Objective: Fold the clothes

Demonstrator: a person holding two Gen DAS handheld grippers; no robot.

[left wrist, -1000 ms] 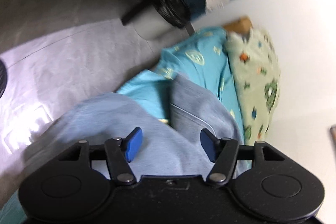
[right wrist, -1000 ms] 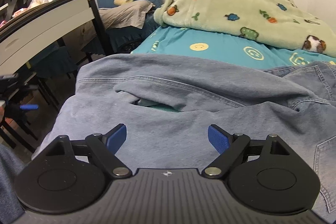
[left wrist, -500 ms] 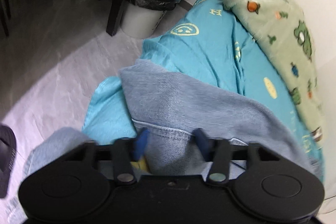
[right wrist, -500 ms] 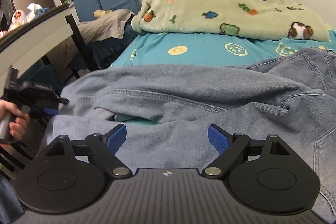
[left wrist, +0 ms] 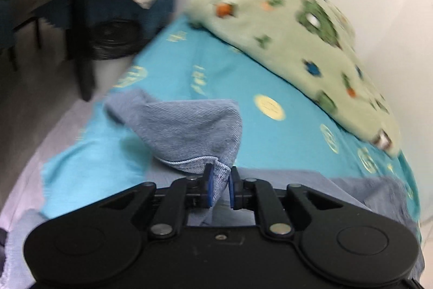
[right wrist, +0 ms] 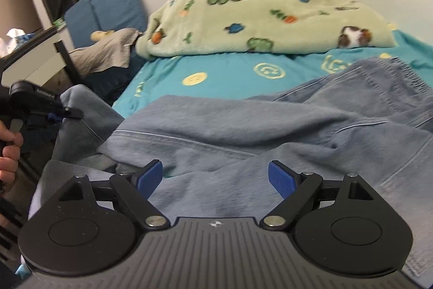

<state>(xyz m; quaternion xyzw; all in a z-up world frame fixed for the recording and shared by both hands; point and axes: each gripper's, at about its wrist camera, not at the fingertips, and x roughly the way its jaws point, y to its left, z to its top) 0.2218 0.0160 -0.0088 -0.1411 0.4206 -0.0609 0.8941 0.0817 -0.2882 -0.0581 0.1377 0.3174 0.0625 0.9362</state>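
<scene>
Light blue denim jeans (right wrist: 243,132), rumpled, seams and hem stitching showing, spread over the teal bedsheet (right wrist: 230,72) in front of the green printed blanket (right wrist: 257,15). Left gripper (left wrist: 219,183), jaws just closed, pinches a hem corner off the sheet's floor-side edge; bare sheet lies between jeans and blanket. Right gripper (right wrist: 215,180) spread wide above the denim, holding nothing.

Jeans (right wrist: 243,126) (blue denim) on bed (right wrist: 230,72)
</scene>
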